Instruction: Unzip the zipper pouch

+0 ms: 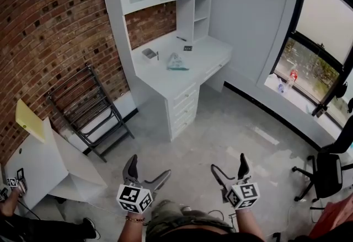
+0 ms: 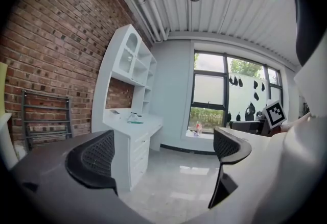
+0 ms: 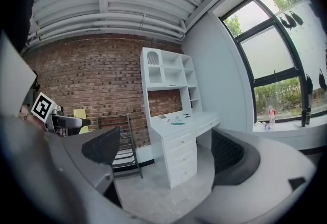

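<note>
Task not yet begun: the zipper pouch (image 1: 177, 62) lies on the white tabletop (image 1: 207, 50), upper centre of frame, well apart from left gripper (image 1: 148, 172) and right gripper (image 1: 229, 168) at bottom (both jaws wide open, empty).

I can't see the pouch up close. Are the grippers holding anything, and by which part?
Nothing is held. Left gripper and right gripper both have open, empty jaws; the pouch lies away on the white desk.
</note>
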A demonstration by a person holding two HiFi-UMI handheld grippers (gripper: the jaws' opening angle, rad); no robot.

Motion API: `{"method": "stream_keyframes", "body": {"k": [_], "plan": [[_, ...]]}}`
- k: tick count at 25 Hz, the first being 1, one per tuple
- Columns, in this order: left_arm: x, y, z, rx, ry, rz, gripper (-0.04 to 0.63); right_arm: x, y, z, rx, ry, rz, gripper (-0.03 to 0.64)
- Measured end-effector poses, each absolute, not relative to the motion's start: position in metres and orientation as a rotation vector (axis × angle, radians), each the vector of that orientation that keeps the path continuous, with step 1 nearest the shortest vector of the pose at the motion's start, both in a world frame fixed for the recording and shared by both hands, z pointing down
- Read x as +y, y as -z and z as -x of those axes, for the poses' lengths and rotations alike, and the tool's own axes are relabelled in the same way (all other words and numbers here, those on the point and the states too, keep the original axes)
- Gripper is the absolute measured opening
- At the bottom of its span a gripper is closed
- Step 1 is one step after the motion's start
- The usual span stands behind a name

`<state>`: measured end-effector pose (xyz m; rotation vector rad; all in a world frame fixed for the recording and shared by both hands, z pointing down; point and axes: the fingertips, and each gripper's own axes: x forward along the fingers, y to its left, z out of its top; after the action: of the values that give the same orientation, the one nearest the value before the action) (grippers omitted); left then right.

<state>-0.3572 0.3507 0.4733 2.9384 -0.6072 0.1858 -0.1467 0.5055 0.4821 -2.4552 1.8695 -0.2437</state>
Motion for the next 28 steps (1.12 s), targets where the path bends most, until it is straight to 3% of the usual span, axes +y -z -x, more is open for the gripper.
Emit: {"method": "stream_keyframes", "body": {"k": [5,28], "plan": [[0.347,-0.471,0.352,-0.617,-0.16,-2.922,0.571,0.494,-0.487,0.143,1.923,0.261,2.427,0.574],[0.281,-0.491,0.297,-0.625,-0.319,-2.99,0.568,0.428,-0.502,0.091,1.986,0.276,2.421,0.566]]}}
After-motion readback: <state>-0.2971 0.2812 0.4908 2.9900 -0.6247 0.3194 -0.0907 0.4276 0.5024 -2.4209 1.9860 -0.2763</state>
